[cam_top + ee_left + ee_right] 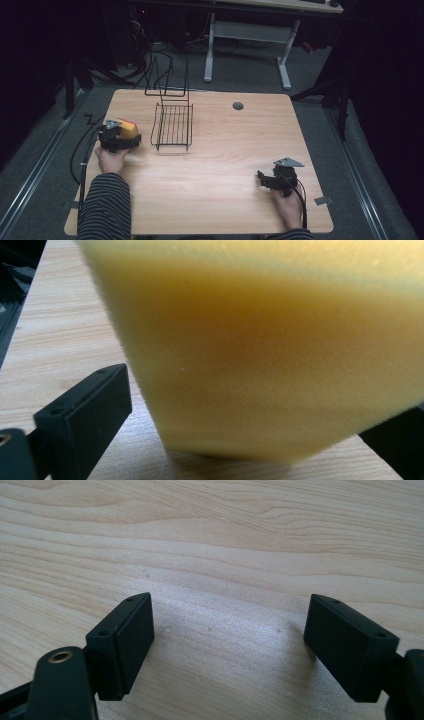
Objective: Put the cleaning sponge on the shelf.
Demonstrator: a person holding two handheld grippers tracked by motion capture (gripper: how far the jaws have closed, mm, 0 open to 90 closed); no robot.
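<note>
The worktop (215, 150) is evenly lit from above while its surroundings lie dark; the yellow sponge (270, 350) blurs out of focus, casting soft shadows.

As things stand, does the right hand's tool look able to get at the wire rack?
Probably yes. The right tool rests open near the table's right front, the wire rack stands farther back toward the left, and bare wooden table lies between them, with nothing in the way.
</note>
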